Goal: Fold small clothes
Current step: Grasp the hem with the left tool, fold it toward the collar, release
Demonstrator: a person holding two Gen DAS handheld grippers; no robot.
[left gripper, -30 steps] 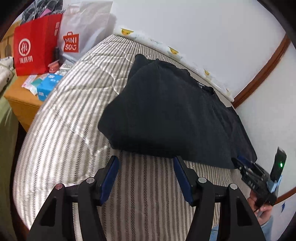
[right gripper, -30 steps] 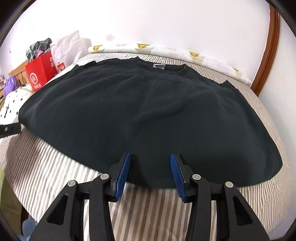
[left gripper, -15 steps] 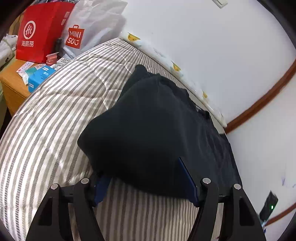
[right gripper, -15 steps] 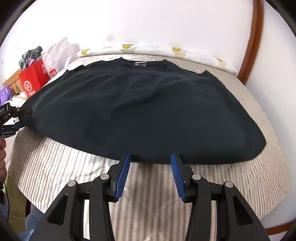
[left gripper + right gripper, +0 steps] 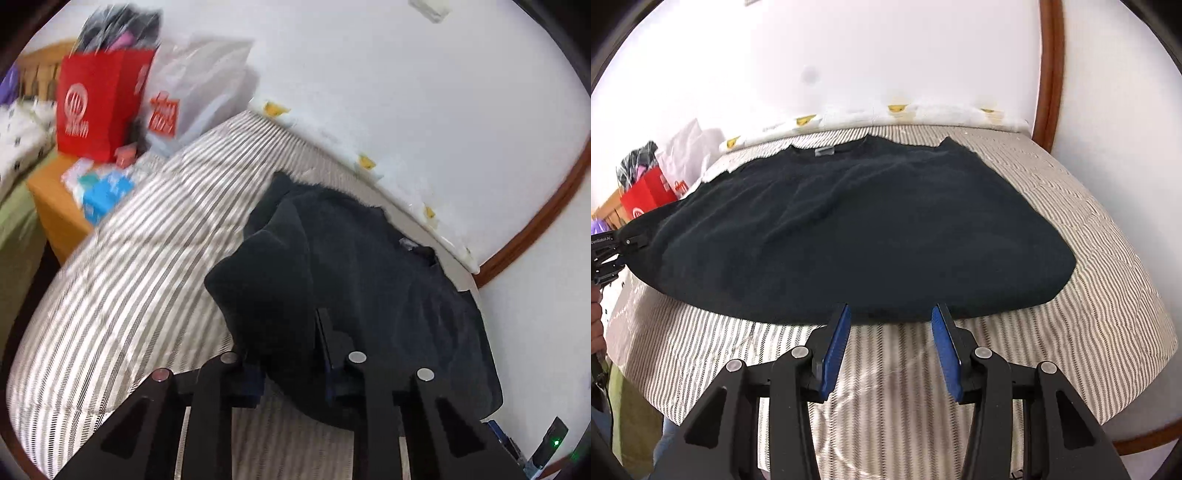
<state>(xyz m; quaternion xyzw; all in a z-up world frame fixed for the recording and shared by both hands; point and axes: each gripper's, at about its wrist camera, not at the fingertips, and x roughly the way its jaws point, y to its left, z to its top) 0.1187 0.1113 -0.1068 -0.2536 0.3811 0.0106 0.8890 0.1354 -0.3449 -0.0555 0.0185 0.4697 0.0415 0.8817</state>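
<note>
Here the black short-sleeved cotton T-shirt point(image 5: 849, 229) lies spread across the grey-and-white striped mattress of the bed point(image 5: 1100, 280), neckline toward the wall-side edge and hem along the near edge. The left claw point(image 5: 291, 354) is closing on the shirt's left hem corner; dark cloth fills the space between its jaws and drapes up over them, so the corner appears caught and lifted off the mattress in a soft peak. The right claw point(image 5: 890, 332) stands moderately open and empty, hovering just short of the hem near the shirt's right side, its blue pads point(image 5: 836, 347) clear of the fabric. My judgement is that a fold is beginning with only one corner secured. The main risk is asymmetry: if the left side travels while the right hem stays flat, the shirt will twist and the fold line will run crooked. The bunched cloth in the left claw may also include only one layer, letting the back panel drag behind and wrinkle. The right claw, coming in at a shallow angle, could pinch the striped bedcover along with the hem or push the hem away. At the bed's left edge stand a red paper shopping bag point(image 5: 99, 110) and a white plastic bag point(image 5: 199, 88), well clear of the shirt.
</note>
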